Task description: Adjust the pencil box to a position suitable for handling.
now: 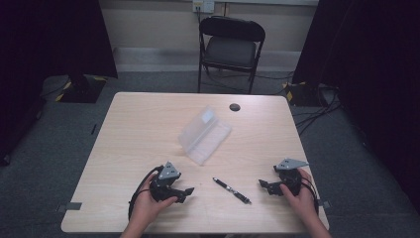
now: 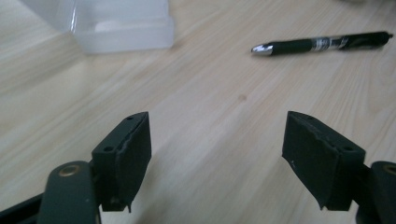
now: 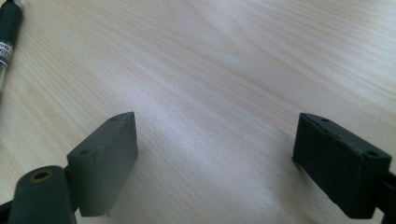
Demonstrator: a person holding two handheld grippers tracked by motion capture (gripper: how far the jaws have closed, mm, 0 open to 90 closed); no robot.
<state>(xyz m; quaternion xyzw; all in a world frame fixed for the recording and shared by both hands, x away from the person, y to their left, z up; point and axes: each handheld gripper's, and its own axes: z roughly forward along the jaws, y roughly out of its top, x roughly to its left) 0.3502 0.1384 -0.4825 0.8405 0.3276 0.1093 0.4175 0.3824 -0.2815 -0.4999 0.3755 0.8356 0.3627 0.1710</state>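
Note:
A black pen lies on the light wooden table near its front edge, between my two grippers. In the left gripper view the pen lies ahead to the right, silver tip toward the middle. A clear plastic case stands open at the table's centre, and the same case sits at the top left of the left gripper view. My left gripper is open over bare wood, left of the pen. My right gripper is open too, with the pen at its far left.
A small dark round disc sits near the table's far edge. Behind the table stands a black folding chair. Cables run over the grey carpet at the right, and dark curtains hang on both sides.

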